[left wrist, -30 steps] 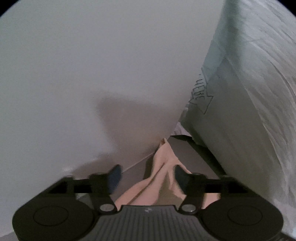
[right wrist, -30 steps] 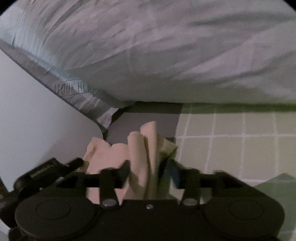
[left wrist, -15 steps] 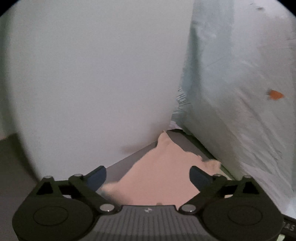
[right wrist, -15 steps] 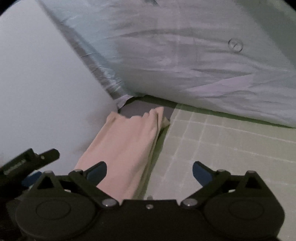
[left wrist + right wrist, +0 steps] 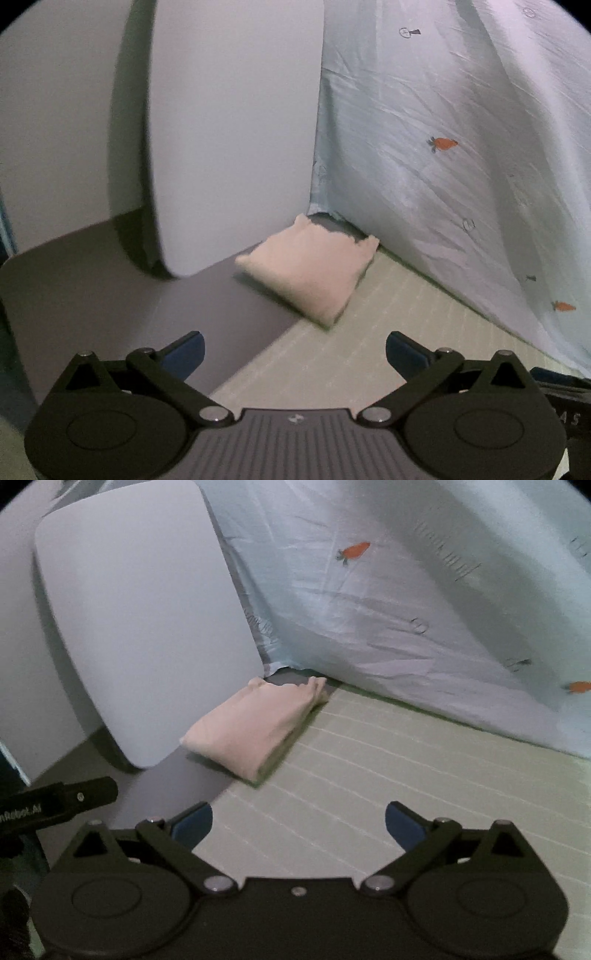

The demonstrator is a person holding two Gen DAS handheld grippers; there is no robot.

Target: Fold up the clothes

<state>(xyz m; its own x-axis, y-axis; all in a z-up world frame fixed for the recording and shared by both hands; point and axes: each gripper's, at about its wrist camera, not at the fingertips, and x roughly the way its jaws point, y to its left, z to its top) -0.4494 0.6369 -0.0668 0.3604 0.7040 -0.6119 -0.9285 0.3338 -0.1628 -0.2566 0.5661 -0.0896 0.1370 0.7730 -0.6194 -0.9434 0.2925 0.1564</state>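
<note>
Between the blue pads of the left gripper there is only bare surface: its jaws are opening and nothing sits in the gap. The right gripper is spread wide and grips nothing, with the green gridded mat showing between its pads. Beyond both, well clear of the fingertips, the folded pink cloth lies flat in the far corner, partly on the grey board and partly on the mat. A white rounded panel stands upright just left of the cloth. A pale blue sheet with small carrot prints hangs behind and to the right.
</note>
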